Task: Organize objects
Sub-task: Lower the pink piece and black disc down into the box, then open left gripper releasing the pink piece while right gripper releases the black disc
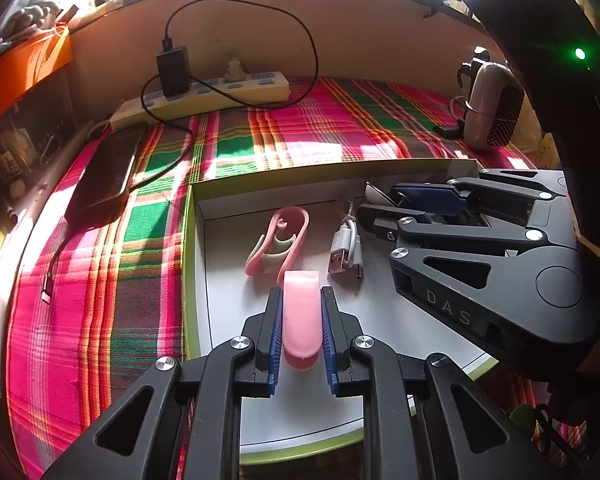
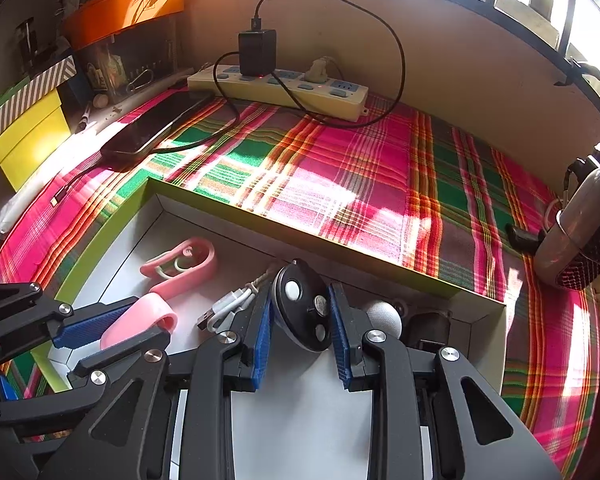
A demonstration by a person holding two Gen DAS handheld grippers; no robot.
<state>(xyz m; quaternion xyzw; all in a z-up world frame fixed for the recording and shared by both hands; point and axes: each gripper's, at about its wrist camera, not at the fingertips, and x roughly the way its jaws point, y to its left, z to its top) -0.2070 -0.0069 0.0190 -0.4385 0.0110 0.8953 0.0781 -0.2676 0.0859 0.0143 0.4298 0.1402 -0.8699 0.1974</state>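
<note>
Both tools hovered inside the shallow green-edged box (image 2: 100, 236). The left tool (image 1: 301, 328) was clamped on a pink clip (image 1: 300, 312); the right tool (image 2: 300, 320) pinched a black oval device (image 2: 304, 308), narrowly parted. That rounded device could slip sideways from the pads, or the tools could collide, being close. Around lay a plaid cloth (image 2: 360, 184) on the tabletop, with a power strip (image 2: 280, 88) far under a sunlit window.
</note>
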